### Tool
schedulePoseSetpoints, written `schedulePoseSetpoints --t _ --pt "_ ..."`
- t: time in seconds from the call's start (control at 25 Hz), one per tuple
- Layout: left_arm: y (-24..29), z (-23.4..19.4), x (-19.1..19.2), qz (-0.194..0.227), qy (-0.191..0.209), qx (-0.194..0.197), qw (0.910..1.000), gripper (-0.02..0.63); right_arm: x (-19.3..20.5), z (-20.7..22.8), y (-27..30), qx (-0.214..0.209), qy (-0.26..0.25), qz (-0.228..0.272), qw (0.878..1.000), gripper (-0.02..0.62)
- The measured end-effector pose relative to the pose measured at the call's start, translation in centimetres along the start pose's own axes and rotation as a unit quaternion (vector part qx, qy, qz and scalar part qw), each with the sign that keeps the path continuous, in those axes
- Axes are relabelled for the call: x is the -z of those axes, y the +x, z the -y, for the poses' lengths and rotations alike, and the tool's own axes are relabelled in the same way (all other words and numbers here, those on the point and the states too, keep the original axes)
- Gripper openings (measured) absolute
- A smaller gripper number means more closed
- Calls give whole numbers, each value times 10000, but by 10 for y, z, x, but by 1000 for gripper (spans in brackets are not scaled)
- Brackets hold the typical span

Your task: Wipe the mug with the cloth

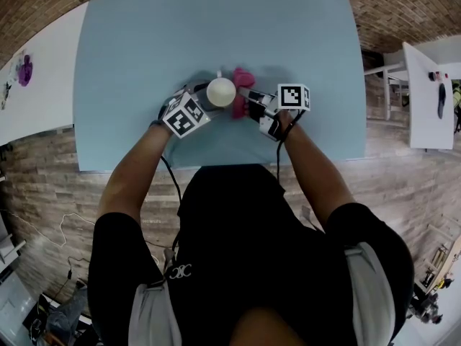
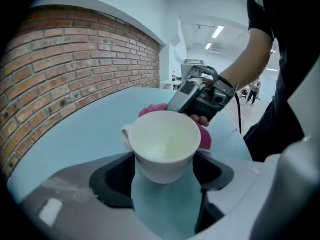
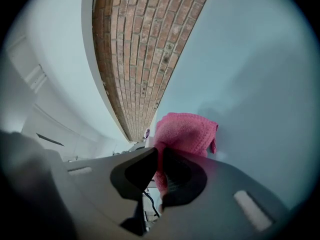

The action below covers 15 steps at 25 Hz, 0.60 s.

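Both forearms reach forward and converge over the middle of the tabletop (image 1: 144, 49). The left hand-held gripper (image 2: 165, 178), angled downward, clasps the white mug (image 2: 162, 146) with its jaws wide. The right hand-held gripper (image 3: 161, 156) pinches the pink cloth (image 3: 185, 131) tight, touching the mug's side.

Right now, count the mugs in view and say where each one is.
1. The white mug sits between the left gripper's jaws at the blue table's middle, pink cloth beside it. None looks hidden.
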<state>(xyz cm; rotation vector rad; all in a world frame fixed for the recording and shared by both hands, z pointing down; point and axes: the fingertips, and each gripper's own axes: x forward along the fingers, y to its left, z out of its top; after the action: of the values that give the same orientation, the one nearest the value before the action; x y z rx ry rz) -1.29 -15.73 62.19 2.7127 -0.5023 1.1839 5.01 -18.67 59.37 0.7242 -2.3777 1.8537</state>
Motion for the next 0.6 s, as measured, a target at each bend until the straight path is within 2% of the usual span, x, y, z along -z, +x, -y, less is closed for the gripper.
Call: schedulePoseSetpoints --t 0.2,0.32,0.36,0.48,0.6 --pt "1 -2 0 -45 -286 -120 9995 376 32 2 -7 377 -125 -283 9988 38" --pt "2 -2 -3 -57 -399 -227 9989 376 50 -24 4 -329 -219 -394 9984 38" --pt "2 -2 -4 -47 -437 -254 9987 377 56 -30 7 -442 -310 -502 9973 38" --pt "3 -1 -4 -39 -504 -322 9982 377 77 -39 14 -478 -575 -854 9935 38" --pt "5 1 -4 -41 -527 -376 9979 376 79 -38 11 -501 -466 -775 9946 38"
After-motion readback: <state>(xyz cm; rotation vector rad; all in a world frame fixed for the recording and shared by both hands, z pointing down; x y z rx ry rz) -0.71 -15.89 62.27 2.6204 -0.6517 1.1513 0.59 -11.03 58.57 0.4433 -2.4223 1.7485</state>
